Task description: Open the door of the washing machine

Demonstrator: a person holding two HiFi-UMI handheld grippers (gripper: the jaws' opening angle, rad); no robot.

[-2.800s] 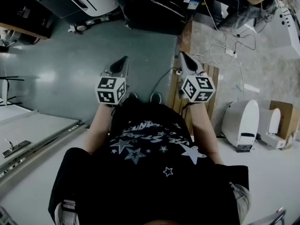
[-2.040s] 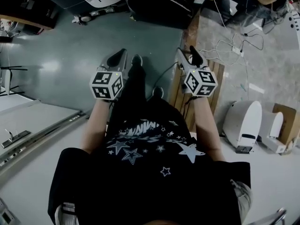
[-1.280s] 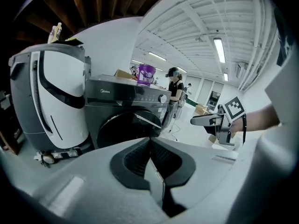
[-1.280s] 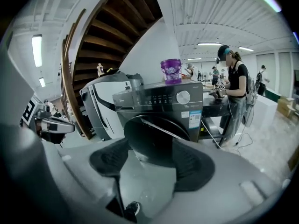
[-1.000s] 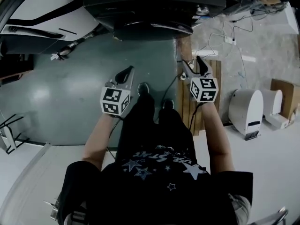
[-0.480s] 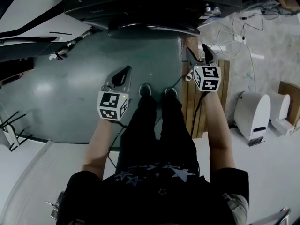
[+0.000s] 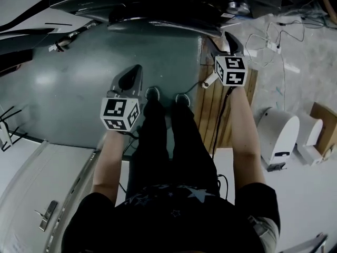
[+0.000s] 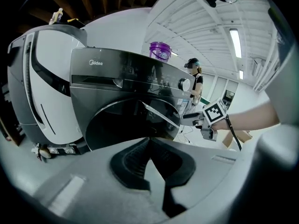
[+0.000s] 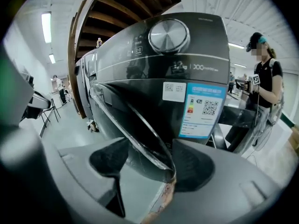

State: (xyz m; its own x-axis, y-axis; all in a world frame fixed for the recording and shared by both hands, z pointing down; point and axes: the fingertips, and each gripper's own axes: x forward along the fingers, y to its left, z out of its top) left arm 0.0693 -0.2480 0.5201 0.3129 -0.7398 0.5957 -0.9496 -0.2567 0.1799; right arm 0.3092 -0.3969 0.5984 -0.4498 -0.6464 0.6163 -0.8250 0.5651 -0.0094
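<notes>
Head view: the washing machine (image 7: 158, 1) stands ahead of the left gripper (image 7: 131, 74), and the right gripper (image 7: 232, 38) is at its door (image 7: 158, 24).
Left gripper view: the 2 jaws are together and empty, with the door ahead.
Right gripper view: the 2 jaws are wide apart, with the door's edge between them.

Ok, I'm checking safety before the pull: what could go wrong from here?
1. The right tool has its jaws apart around the door rim, not clamped, so a pull now may slip off.
2. The shoes stand close in front of the machine, so the swinging door might hit the legs.
3. A cable hangs beside the right leg over the wooden pallet. Stepping back could snag it.
</notes>
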